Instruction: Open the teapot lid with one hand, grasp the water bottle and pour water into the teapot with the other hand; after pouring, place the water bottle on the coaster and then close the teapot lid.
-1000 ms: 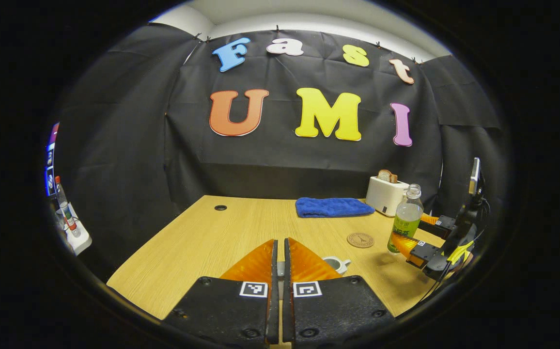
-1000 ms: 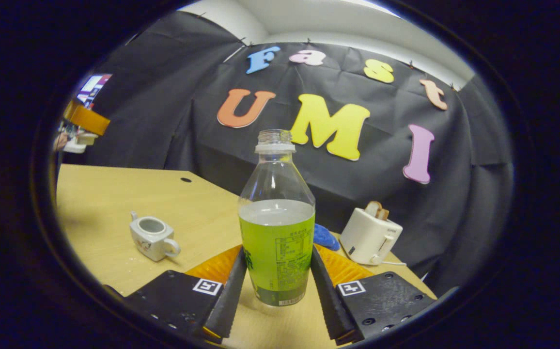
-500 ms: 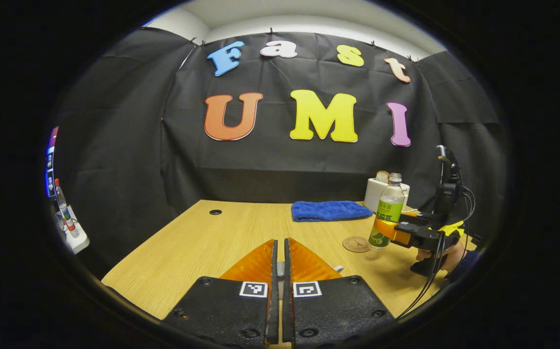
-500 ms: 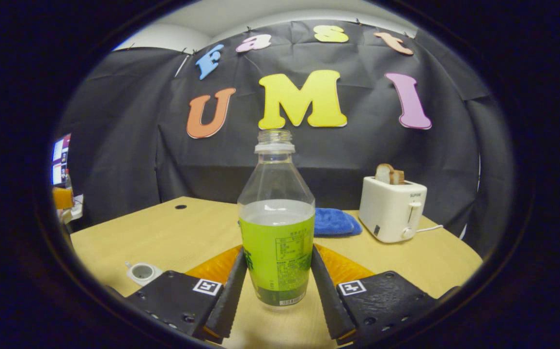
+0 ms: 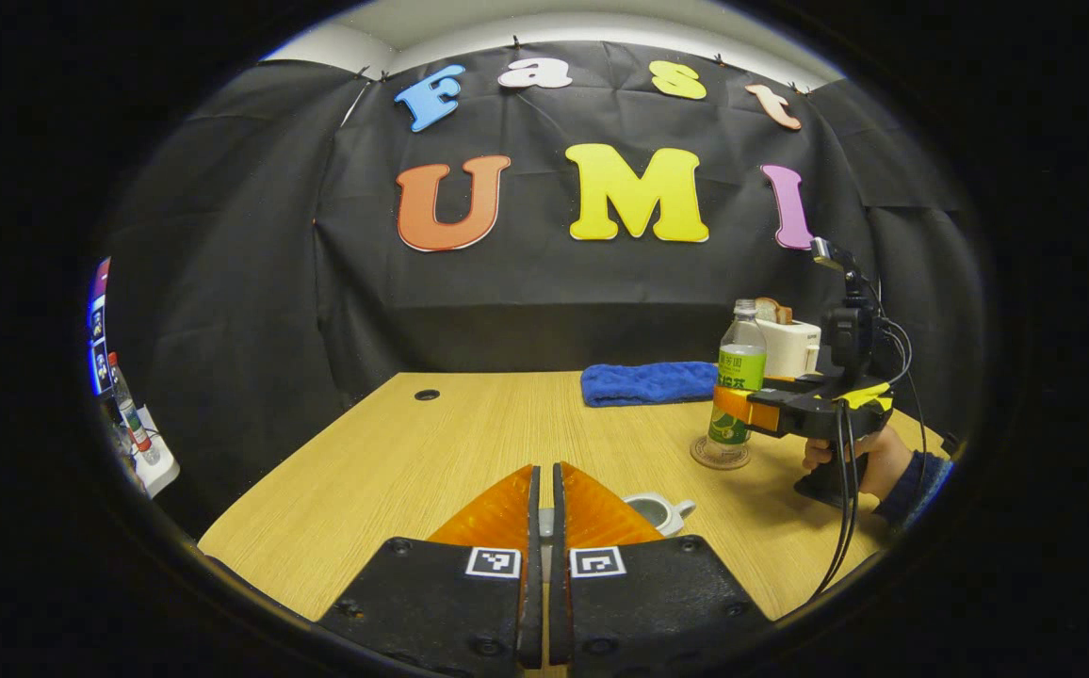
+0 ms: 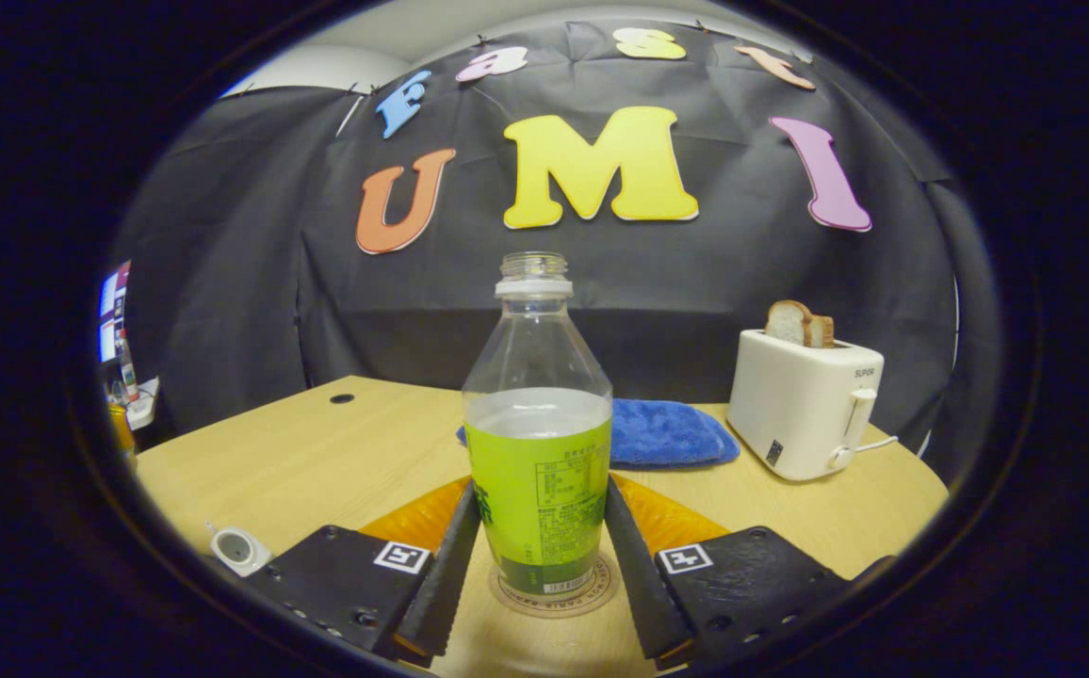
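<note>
At the bottom centre of the right gripper view, the water bottle (image 6: 538,452) stands upright on the coaster (image 6: 554,591), its base sitting within the coaster's ring. The right gripper (image 6: 540,556) has both fingers pressed against the bottle's labelled sides. In the left gripper view the same gripper shows at mid right with a hand (image 5: 860,460) under it, clamped on the bottle above the coaster on the bench (image 5: 394,452).

Judging by this, the step in hand is setting the bottle on the coaster; it looks landed or very nearly so. The next move calls for the right gripper to spread its fingers and back straight off without tipping the uncapped bottle.

At the bottom of the left gripper view, the left gripper (image 5: 544,499) has its fingers together with only a thin slit between them; whether it grips the lid I cannot tell. The teapot (image 5: 659,513) sits just beyond its tips, mouth open, and appears at the lower left of the right gripper view. Closing it remains.
</note>
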